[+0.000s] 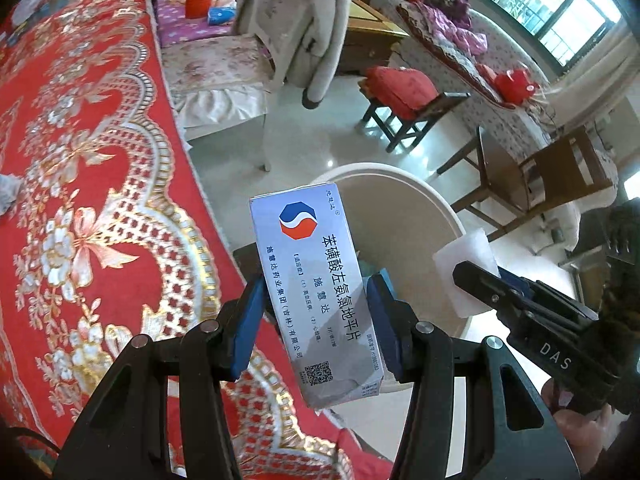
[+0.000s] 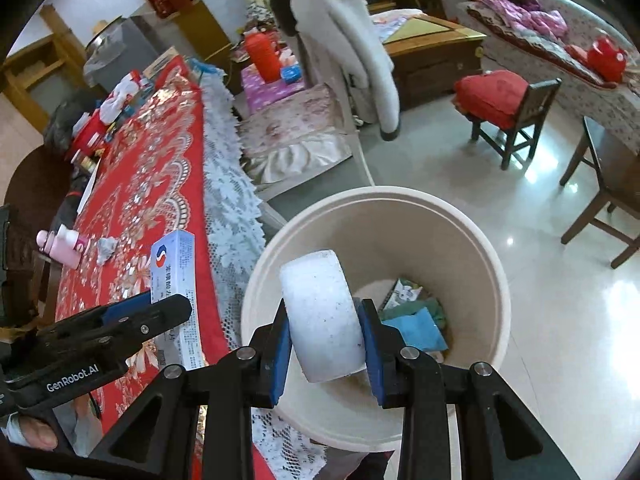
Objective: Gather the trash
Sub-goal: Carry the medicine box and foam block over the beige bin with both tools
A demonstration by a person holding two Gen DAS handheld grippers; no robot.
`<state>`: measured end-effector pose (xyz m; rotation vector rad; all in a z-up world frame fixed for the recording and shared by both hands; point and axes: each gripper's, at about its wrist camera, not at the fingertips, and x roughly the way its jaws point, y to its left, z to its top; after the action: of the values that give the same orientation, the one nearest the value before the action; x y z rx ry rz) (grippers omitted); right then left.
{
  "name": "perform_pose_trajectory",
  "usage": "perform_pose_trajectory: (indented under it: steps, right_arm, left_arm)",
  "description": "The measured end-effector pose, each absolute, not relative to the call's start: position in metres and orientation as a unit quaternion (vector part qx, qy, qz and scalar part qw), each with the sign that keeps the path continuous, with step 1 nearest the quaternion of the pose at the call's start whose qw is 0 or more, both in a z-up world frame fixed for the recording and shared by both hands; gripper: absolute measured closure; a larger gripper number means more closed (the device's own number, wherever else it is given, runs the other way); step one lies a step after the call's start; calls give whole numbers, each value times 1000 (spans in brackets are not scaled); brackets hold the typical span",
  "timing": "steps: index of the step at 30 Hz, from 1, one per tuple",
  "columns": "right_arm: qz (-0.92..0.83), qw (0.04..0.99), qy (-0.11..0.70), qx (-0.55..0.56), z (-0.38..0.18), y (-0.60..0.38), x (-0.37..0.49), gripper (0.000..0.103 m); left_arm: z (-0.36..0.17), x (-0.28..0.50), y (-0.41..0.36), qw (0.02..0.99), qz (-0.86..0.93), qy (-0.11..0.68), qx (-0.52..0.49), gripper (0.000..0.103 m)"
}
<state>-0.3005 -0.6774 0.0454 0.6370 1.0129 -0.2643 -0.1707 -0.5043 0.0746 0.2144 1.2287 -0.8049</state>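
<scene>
My left gripper [image 1: 316,320] is shut on a white medicine box [image 1: 316,288] with a red and blue logo, held upright at the edge of the red table, beside the beige bin [image 1: 424,196]. The same box [image 2: 176,280] and the left gripper [image 2: 156,308] show at the left of the right wrist view. My right gripper [image 2: 324,344] is shut on a white foam block [image 2: 320,312], held over the open bin [image 2: 496,264]. That block [image 1: 464,276] and the right gripper [image 1: 476,280] appear at the right of the left wrist view. Blue and green scraps [image 2: 416,320] lie in the bin's bottom.
A red embroidered tablecloth [image 1: 88,184] with a lace edge [image 2: 228,184] covers the table on the left. A pink bottle [image 2: 64,248] and a crumpled grey scrap [image 2: 106,248] lie on it. Wooden chairs [image 2: 516,116] and a hanging white coat [image 2: 348,40] stand on the shiny floor beyond.
</scene>
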Motion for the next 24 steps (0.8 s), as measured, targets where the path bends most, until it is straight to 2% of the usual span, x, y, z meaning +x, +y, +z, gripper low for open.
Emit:
perform_pose_trajectory:
  steps: [24]
  right_arm:
    - [-142, 805, 484, 312, 31, -696, -315, 72]
  left_arm:
    - [57, -177, -526, 726, -372, 569, 104, 53]
